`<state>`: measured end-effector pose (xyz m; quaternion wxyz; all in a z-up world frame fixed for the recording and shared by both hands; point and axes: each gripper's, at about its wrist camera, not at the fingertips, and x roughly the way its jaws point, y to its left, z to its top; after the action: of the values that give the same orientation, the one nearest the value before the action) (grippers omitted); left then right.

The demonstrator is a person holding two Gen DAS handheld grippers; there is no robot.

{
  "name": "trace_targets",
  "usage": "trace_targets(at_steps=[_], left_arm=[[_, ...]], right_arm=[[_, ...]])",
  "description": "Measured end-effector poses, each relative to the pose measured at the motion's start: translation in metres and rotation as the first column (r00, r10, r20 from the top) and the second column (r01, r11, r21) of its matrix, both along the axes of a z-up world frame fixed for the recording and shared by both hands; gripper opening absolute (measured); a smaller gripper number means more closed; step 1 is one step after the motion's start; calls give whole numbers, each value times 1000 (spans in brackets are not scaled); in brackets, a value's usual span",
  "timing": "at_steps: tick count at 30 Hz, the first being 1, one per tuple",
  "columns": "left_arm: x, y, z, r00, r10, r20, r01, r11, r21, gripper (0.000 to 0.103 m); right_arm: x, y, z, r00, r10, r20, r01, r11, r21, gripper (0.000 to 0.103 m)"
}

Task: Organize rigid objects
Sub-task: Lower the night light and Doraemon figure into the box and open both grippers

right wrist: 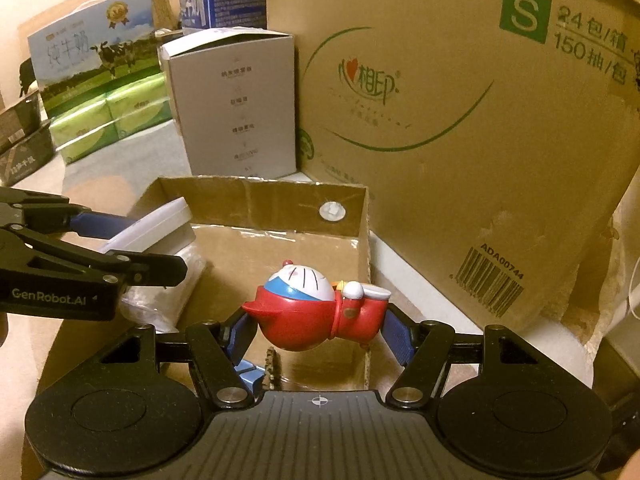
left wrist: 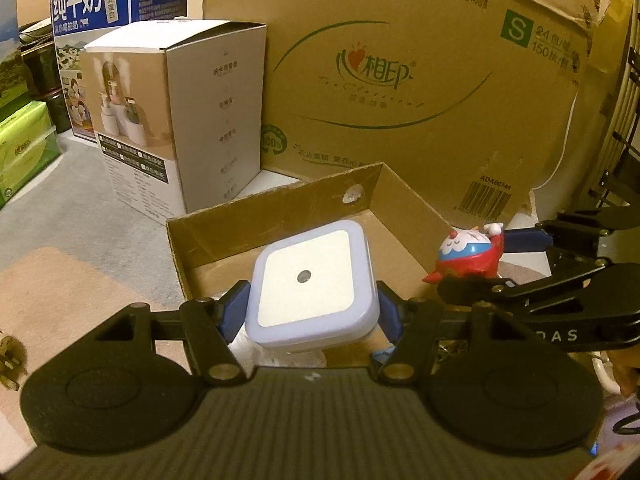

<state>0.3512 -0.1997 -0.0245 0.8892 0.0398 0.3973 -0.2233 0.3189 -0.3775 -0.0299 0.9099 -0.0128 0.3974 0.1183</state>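
My left gripper (left wrist: 312, 314) is shut on a white square night light (left wrist: 310, 284) with a small round sensor in its face, held over the near left part of an open cardboard box (left wrist: 280, 204). The right gripper (right wrist: 320, 330) is shut on a red, blue and white cartoon figurine (right wrist: 316, 310) lying on its side, above the same cardboard box (right wrist: 260, 200). From the right wrist, the left gripper (right wrist: 120, 236) with the night light (right wrist: 156, 226) shows at the left. The figurine (left wrist: 468, 254) appears at the right in the left wrist view.
A large tissue carton (left wrist: 420, 72) stands behind the box, with a grey product box (left wrist: 180, 112) to its left. Green tissue packs (right wrist: 108, 116) and milk cartons (right wrist: 92, 44) line the far left. A clear plastic bag (right wrist: 168, 296) lies inside the box's left side.
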Motion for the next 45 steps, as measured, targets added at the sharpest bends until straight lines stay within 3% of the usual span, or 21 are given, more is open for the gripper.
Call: trace_targets(at_steps=[5, 8, 20, 40, 45], left_arm=[[3, -2, -4, 1000, 6, 2, -6, 1000, 2, 62], [1, 3, -1, 999, 27, 23, -27, 1000, -4, 74], [-16, 32, 11, 998, 57, 35, -57, 998, 4, 74], [-22, 39, 11, 998, 56, 36, -56, 998, -2, 74], [-27, 42, 12, 997, 61, 36, -61, 998, -4, 74]], right_arm=[[1, 0, -1, 1000, 1, -1, -1, 1000, 7, 67], [1, 0, -2, 1000, 1, -3, -1, 1000, 10, 67], [-1, 4, 7, 1000, 0, -2, 0, 1000, 20, 67], [15, 11, -2, 1000, -22, -20, 23, 999, 42, 67], [11, 9, 1, 999, -34, 10, 33, 998, 50, 76]])
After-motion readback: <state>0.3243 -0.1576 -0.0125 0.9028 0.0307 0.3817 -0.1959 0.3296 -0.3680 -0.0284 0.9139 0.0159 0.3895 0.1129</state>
